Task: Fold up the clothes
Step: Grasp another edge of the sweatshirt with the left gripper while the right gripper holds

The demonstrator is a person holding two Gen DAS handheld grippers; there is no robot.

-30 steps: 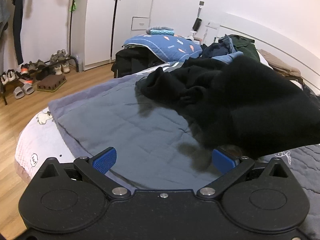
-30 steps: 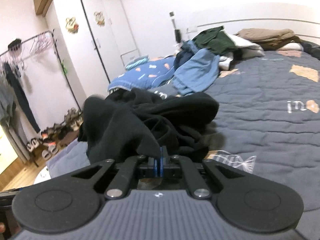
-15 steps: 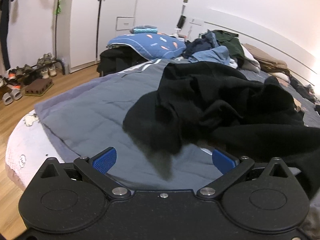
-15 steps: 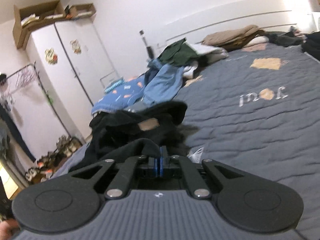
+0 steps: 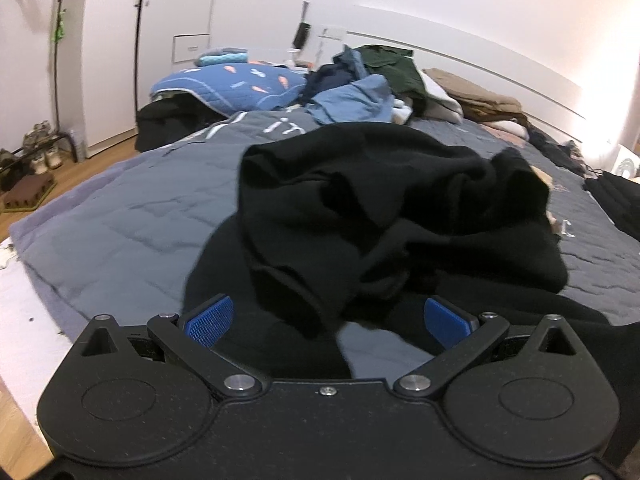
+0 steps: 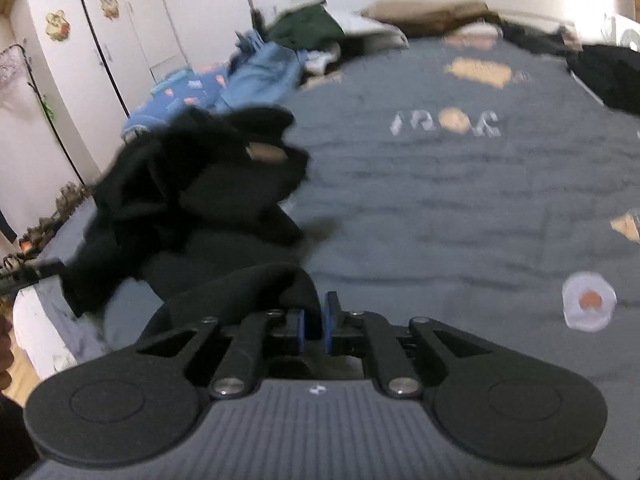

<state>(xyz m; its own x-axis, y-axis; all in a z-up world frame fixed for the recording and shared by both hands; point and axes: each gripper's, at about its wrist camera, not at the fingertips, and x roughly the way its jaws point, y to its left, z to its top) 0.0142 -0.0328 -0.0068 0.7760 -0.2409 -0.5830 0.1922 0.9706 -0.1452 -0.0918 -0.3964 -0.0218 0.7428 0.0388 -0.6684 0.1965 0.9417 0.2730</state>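
Right gripper [image 6: 313, 328] has its blue pads a narrow gap apart and opening, a fold of the black garment [image 6: 192, 184] between them. Left gripper [image 5: 328, 320] gapes wide over the same crumpled garment, gripping nothing. It lies heaped on the grey quilt [image 5: 132, 216] near the bed's foot. Beyond it, a clothes pile [image 5: 372, 80] sits by the headboard, white wardrobes [image 5: 112, 40] stand left. Motion blurs the right wrist view; fabric hides that gripper's pad faces.

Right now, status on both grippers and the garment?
Left gripper wide open, empty. Right gripper jaws opening, black garment fold between them. Garment bunched on grey quilt. Nothing in the way.
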